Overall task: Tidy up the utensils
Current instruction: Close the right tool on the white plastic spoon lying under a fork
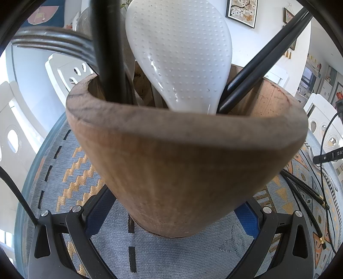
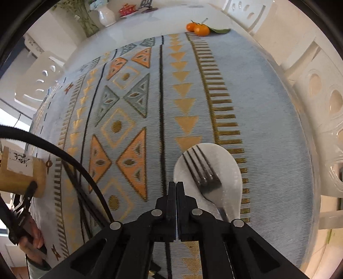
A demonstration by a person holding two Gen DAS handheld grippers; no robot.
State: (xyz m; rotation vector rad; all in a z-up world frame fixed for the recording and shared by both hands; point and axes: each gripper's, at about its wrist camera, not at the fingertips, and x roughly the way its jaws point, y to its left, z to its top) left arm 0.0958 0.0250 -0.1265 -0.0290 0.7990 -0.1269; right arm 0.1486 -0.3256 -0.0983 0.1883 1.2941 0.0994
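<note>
In the left wrist view a wooden utensil holder [image 1: 182, 167] stands on the patterned tablecloth, and my left gripper [image 1: 173, 211] is shut on its lower body, blue pads [image 1: 99, 206] against both sides. It holds a white dimpled rice paddle [image 1: 180, 53], a dark fork [image 1: 53, 43], a black handle [image 1: 107, 43] and black chopsticks [image 1: 268, 53]. In the right wrist view my right gripper [image 2: 176, 186] is shut with nothing in it, pointing down at the cloth. Just right of its tips a dark fork [image 2: 201, 167] lies on a white paddle [image 2: 227, 165].
Loose black chopsticks [image 2: 82, 203] lie on the cloth left of my right gripper, also seen as chopsticks [image 1: 304, 203]. A black cable [image 2: 53, 148] arcs across the left. Two oranges [image 2: 198, 29] and a white vase [image 2: 106, 15] sit far back. White chairs [image 2: 321, 96] ring the round table.
</note>
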